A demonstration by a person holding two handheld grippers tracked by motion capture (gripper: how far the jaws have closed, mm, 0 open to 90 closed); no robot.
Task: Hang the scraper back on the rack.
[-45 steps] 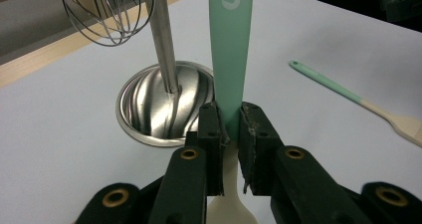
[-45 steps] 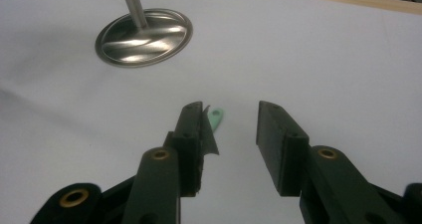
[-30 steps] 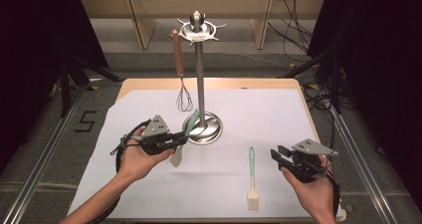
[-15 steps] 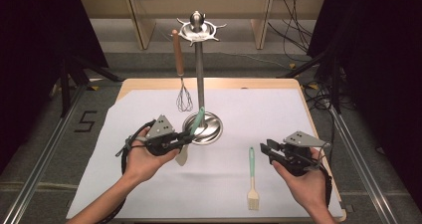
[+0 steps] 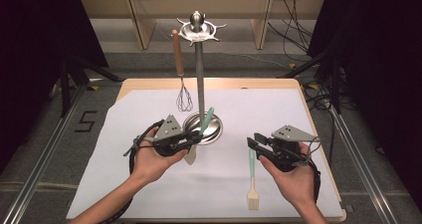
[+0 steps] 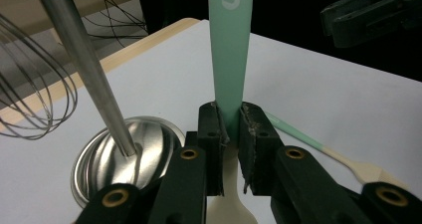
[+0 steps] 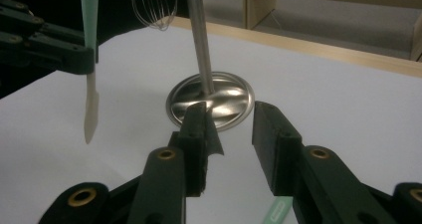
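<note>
The left gripper (image 6: 230, 134) has its jaws clamped on the green handle of a spatula (image 6: 228, 45), held upright off the white sheet just beside the metal stand (image 5: 199, 84). The right gripper (image 7: 230, 129) hangs parted and empty over a brush (image 5: 252, 176) lying flat.

Left gripper (image 5: 191, 138), held in the person's left hand (image 5: 154, 159), has its jaws clamped together. Right gripper (image 5: 255, 145), level beside it, has jaws parted.

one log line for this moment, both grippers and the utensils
left gripper: shut on mint-handled cream spatula, lifted beside steel rack pole | right gripper: open, above mint-handled pastry brush lying on white sheet
</note>
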